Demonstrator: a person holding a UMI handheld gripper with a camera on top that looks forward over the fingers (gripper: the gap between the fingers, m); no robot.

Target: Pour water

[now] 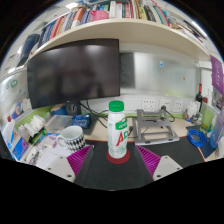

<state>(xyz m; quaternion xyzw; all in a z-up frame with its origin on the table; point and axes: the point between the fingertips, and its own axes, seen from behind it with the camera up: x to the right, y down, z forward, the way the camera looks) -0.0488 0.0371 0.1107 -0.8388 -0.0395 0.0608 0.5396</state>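
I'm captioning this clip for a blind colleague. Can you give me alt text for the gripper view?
A white bottle with a green cap stands on the desk between the tongs, whose pink pads flank its base. Beyond it are a dark monitor, a striped mug and a bookshelf.

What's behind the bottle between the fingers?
Behind the bottle stand a dark monitor and a metal stapler-like object, with a bookshelf above. The bottle covers the desk right behind it. The gripper is open around it.
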